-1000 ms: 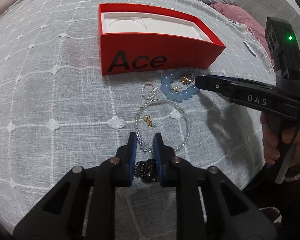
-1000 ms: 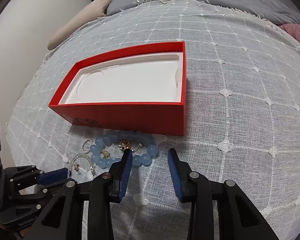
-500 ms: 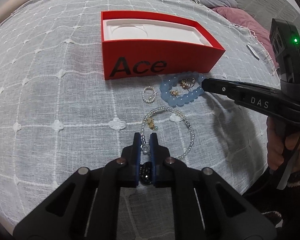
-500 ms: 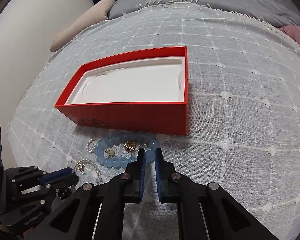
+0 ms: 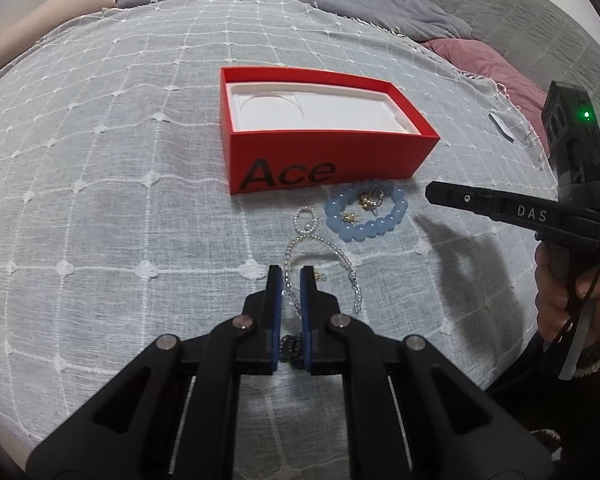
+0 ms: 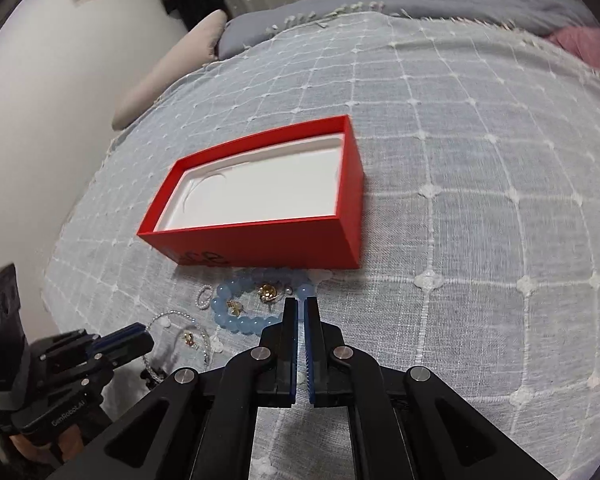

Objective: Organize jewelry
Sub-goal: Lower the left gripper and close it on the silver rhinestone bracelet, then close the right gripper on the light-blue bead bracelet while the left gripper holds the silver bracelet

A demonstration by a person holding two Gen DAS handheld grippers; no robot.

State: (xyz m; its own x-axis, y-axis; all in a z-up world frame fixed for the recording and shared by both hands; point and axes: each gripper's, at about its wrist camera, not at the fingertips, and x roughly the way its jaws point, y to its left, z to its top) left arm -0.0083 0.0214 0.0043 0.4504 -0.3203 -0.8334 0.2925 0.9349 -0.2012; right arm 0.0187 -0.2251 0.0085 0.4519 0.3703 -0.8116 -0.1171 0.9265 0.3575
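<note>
In the left wrist view, the left hand-held gripper is seen narrowed to a slim gap, its jaws having just been closing. A dark bead bracelet is pinched deep between the pads, close to their base. A clear bead necklace is spread on the bedspread right under and ahead of the fingertips (one strand is seen through the gap). A small pearl loop lies just ahead of it. Further ahead and to the right, a blue bead bracelet is laid around some gold earrings. Beyond these an open red box is set, only its white liner showing inside. The right hand-held gripper is held by a hand out to the right, pointing at the blue bracelet.

In the right wrist view, the right hand-held gripper is drawn shut to a thin slit with nothing between the pads, the jaws having just been closing. The blue bead bracelet lies just left of its fingertips, and the red box ahead. The left hand-held gripper is seen at lower left, over the necklace.
</note>
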